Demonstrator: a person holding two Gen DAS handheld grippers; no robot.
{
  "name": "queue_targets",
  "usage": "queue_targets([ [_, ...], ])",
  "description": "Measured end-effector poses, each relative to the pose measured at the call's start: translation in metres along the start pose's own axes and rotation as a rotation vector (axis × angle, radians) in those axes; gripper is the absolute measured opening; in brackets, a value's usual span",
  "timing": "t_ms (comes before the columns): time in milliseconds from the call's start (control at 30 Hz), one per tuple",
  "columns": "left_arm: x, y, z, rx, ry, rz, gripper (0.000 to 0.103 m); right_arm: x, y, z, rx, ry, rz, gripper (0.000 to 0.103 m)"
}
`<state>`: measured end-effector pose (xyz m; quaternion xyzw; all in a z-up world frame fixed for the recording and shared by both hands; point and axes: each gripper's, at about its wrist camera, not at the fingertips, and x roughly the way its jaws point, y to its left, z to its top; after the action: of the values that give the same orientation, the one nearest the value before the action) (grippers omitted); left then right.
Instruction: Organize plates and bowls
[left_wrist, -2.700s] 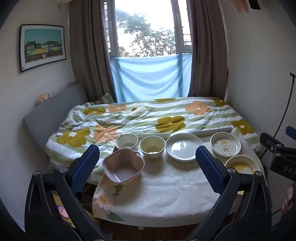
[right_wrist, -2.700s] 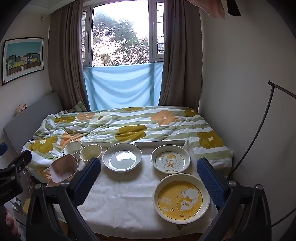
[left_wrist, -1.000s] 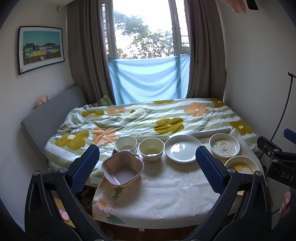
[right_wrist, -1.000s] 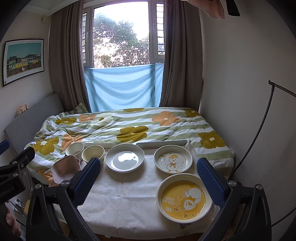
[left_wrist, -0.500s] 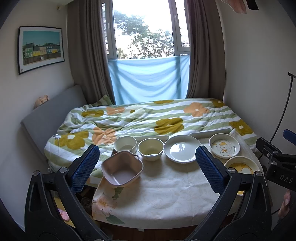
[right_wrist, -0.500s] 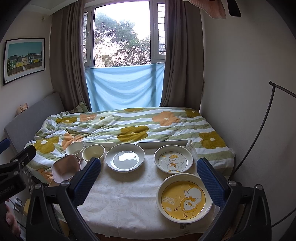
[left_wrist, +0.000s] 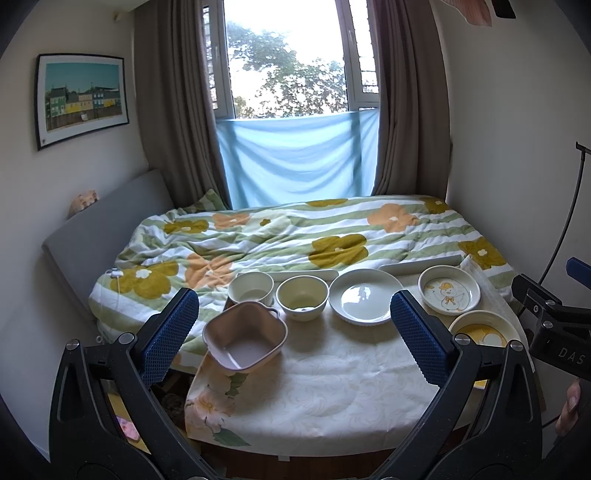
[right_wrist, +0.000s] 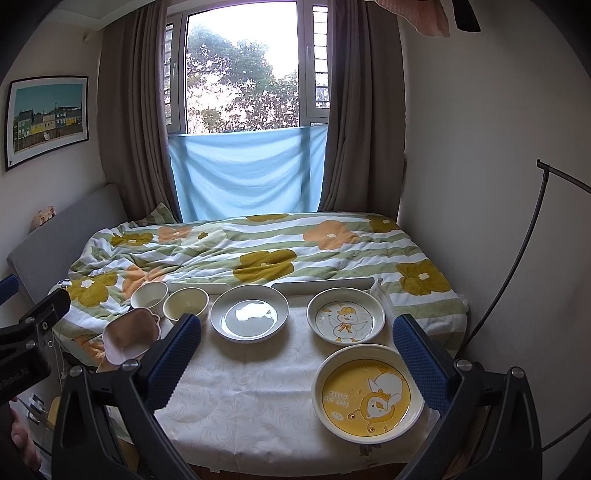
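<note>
On the cloth-covered table (left_wrist: 332, 391) stand a pink handled bowl (left_wrist: 245, 339) at the left edge, a white cup-like bowl (left_wrist: 251, 288), a cream bowl (left_wrist: 303, 297), a plain white plate (left_wrist: 365, 301), a white duck plate (left_wrist: 448, 290) and a yellow duck plate (right_wrist: 367, 393). My left gripper (left_wrist: 293, 334) hangs open above the table's near left part, holding nothing. My right gripper (right_wrist: 297, 362) is open too, above the near right part; the yellow duck plate lies by its right finger. In the right wrist view the same pink bowl (right_wrist: 131, 334) and white plate (right_wrist: 249, 312) show.
A bed with a flowered quilt (right_wrist: 258, 251) lies right behind the table. Walls close in on both sides, with a black lamp stand (right_wrist: 532, 236) at the right. A person's fingers (left_wrist: 567, 406) show at the right edge.
Both views have shifted only slightly; the dishes have kept their places and both grippers have stayed open.
</note>
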<state>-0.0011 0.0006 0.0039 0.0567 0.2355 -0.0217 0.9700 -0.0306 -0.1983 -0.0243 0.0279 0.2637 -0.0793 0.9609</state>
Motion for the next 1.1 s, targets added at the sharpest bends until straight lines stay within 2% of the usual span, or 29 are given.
queue_targets([
  [333, 0.010, -0.002, 0.003, 0.029, 0.023, -0.034, 0.103, 0.000, -0.003, -0.001, 0.029, 0.017, -0.026, 0.103],
  [500, 0.025, -0.010, 0.005, 0.076, 0.052, -0.095, 0.103, 0.003, -0.011, -0.007, 0.082, 0.044, -0.058, 0.103],
  [600, 0.040, -0.023, 0.006, 0.122, 0.073, -0.168, 0.103, 0.008, -0.024, -0.016, 0.133, 0.080, -0.100, 0.103],
  [733, 0.074, -0.054, 0.001, 0.181, 0.145, -0.317, 0.103, 0.020, -0.055, -0.037, 0.235, 0.158, -0.131, 0.103],
  [933, 0.141, -0.126, -0.027, 0.245, 0.310, -0.541, 0.103, 0.053, -0.116, -0.084, 0.381, 0.299, -0.108, 0.103],
  [1033, 0.177, -0.161, -0.047, 0.245, 0.407, -0.622, 0.103, 0.074, -0.145, -0.106, 0.431, 0.351, -0.077, 0.102],
  [1100, 0.200, -0.182, -0.060, 0.249, 0.465, -0.649, 0.102, 0.090, -0.161, -0.118, 0.475, 0.383, -0.038, 0.100],
])
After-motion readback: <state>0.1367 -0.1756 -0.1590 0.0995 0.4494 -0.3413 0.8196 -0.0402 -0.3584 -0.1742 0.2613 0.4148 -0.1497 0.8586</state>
